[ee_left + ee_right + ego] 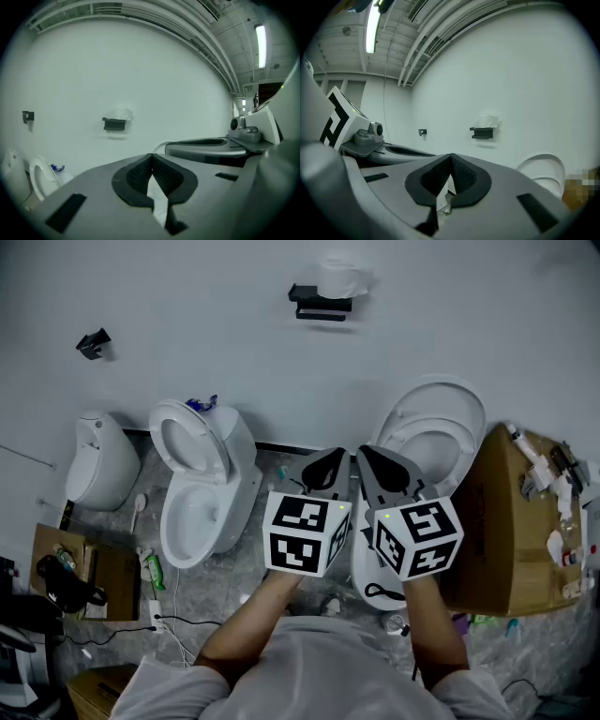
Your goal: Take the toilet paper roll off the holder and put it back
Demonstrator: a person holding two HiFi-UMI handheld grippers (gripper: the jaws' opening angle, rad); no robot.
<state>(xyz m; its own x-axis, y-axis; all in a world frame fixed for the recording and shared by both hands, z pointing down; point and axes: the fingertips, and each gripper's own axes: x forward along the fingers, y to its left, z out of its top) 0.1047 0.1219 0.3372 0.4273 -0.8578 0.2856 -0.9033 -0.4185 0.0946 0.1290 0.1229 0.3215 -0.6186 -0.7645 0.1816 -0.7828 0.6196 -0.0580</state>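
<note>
Left claw [330,465] and right claw [375,463] are fully closed and empty. Toilet paper roll [343,277] sits on far-wall holder [319,304]. Removal appears not yet begun; next move likely requires advancing and opening.

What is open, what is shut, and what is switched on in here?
toilet paper roll: resting on its holder
holder: fixed to the wall, carrying the roll
left toilet lid: up
right toilet lid: up
left tongs: shut, nothing between them
right tongs: shut, nothing between them
ceiling light: on
</note>
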